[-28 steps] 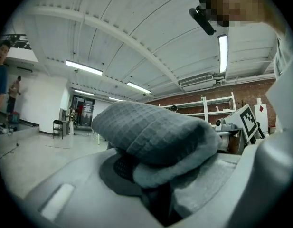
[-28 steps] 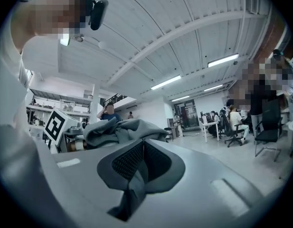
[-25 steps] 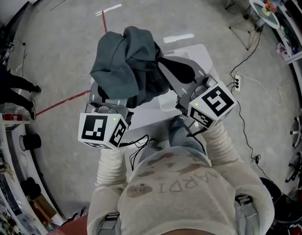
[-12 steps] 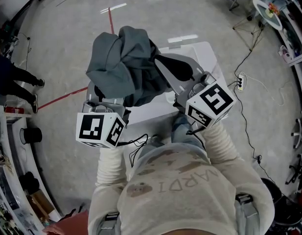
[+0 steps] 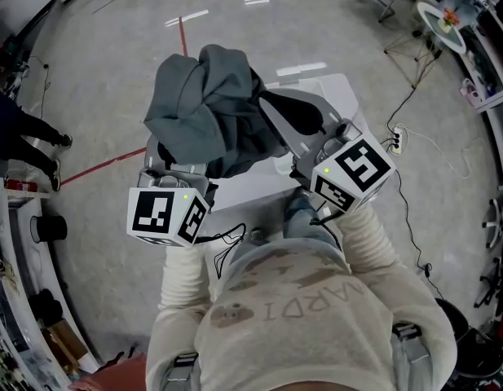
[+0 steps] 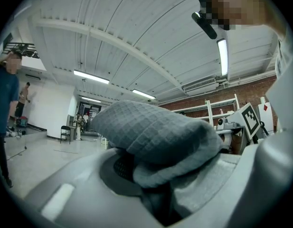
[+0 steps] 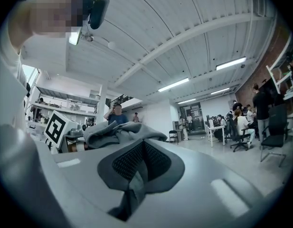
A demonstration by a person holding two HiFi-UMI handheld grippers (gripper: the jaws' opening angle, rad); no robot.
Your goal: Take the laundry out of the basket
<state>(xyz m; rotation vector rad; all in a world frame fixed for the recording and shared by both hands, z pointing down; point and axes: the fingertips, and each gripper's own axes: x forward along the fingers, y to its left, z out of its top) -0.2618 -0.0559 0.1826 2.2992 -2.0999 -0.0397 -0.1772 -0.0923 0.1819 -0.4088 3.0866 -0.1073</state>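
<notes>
Grey laundry (image 5: pixel 209 104), a bunched garment of heavy cloth, hangs in the air in the head view, raised above what I take to be the white basket (image 5: pixel 339 88), which stands on the floor (image 5: pixel 96 63) in front of the person. The left claw (image 5: pixel 178 169) goes into the bundle from its near side. The right claw (image 5: pixel 304 129) reaches in from the right, and the cloth drapes over both.

From the left gripper view, the jaws stand close together with a thick fold of the waffle-textured cloth pinched between them. The rest is mounded over the top.

From the right gripper view, the jaws are nearly together on a thin strip of the same cloth, and the bundle lies further off, toward the other claw.

By my judgement the lift-out step is in hand: the garment looks clear of the basket but is not yet set down. The next move calls for carrying it sideways past the rim with both grips firm, then lowering and releasing it. Whether more laundry lies inside cannot be told, as the garment hides it.
</notes>
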